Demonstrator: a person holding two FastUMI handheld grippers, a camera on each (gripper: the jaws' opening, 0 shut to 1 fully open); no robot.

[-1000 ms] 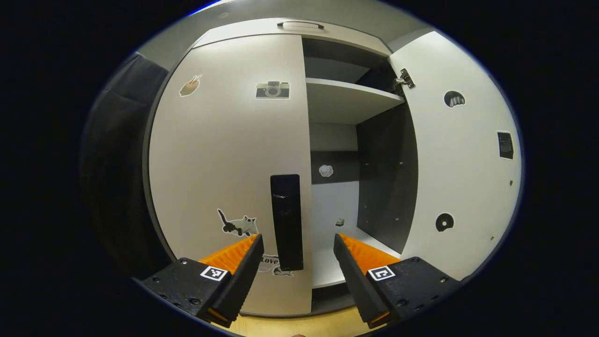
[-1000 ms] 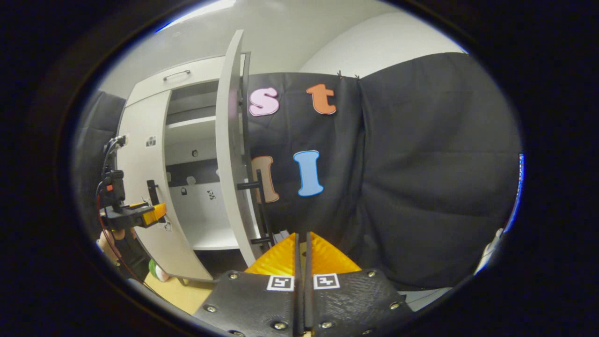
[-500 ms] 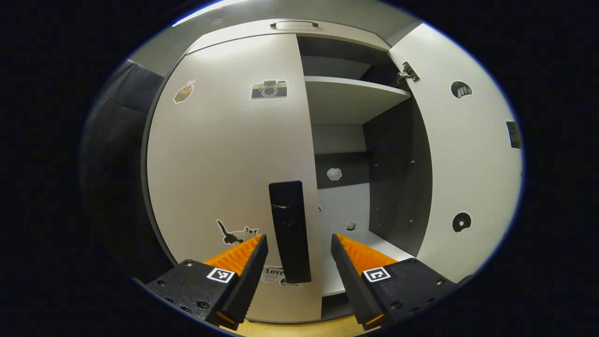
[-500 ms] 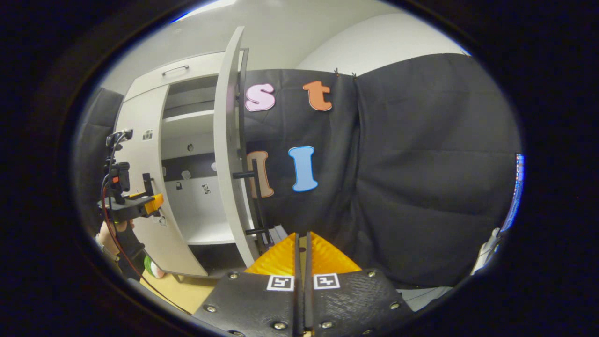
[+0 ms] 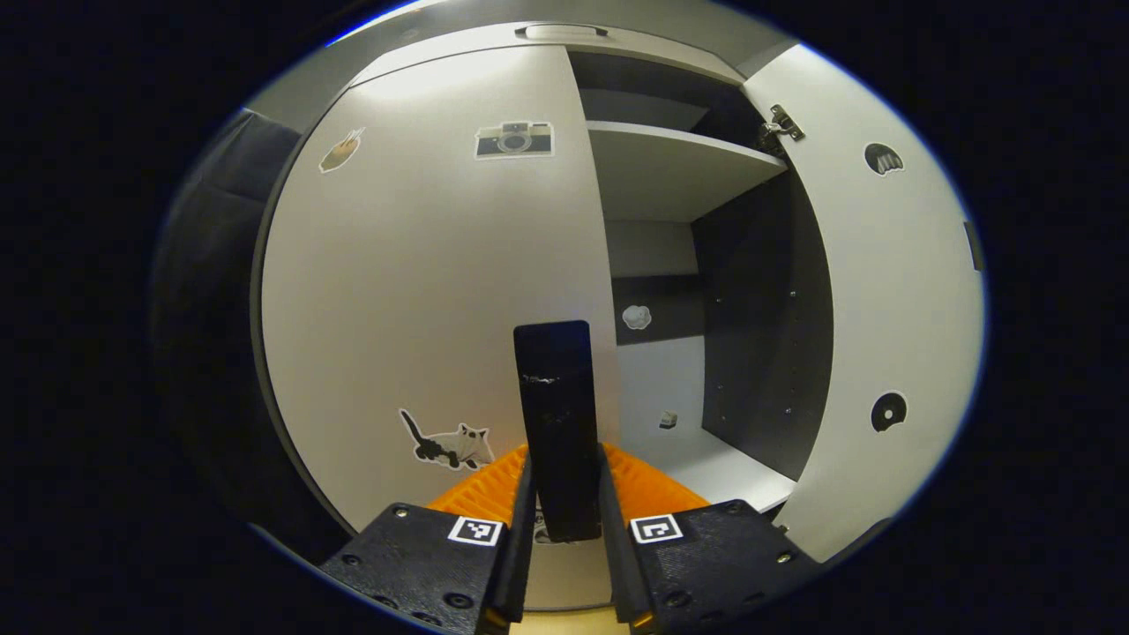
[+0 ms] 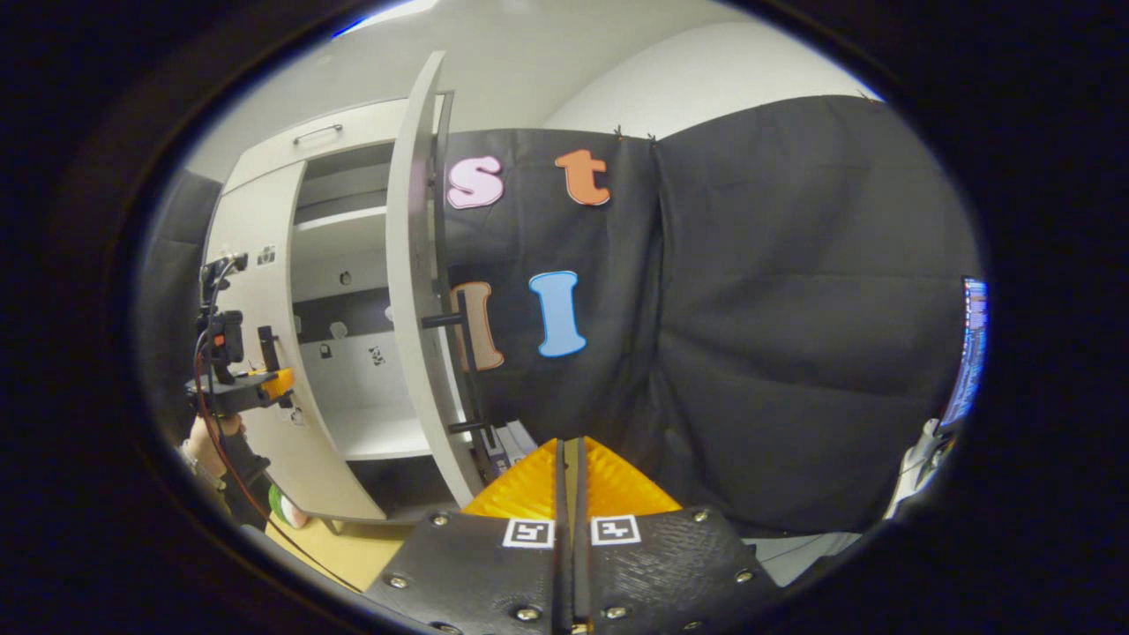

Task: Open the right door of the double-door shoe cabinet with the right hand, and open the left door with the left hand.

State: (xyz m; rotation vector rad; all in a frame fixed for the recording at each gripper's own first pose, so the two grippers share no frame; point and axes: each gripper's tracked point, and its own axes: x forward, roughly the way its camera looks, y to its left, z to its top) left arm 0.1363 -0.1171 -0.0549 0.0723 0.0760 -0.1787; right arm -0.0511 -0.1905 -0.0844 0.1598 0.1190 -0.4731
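Left gripper [image 5: 564,494] is closed around the black vertical handle [image 5: 556,423] of the left door [image 5: 414,291]; both orange fingers [image 5: 494,481] press its lower end, one on each side. Left door sits flush and closed, its free edge running just right of the handle, next to the open bay. Right door [image 5: 882,291] is swung wide, inner face and top hinge [image 5: 781,125] showing, leaving the cabinet interior open: upper shelf [image 5: 670,159] and lower shelf [image 5: 714,450] both bare. In the right gripper view, the right gripper [image 6: 569,476] has its fingers pressed together on nothing, well clear of the right door [image 6: 410,291], whose edge and outer bar handle [image 6: 463,353] stand ahead and to the left. Farther left in that view, the left gripper [image 6: 265,384] is at the left door's handle, a hand [image 6: 207,437] below it. Black booth cloth [image 6: 776,335] takes up the right side.
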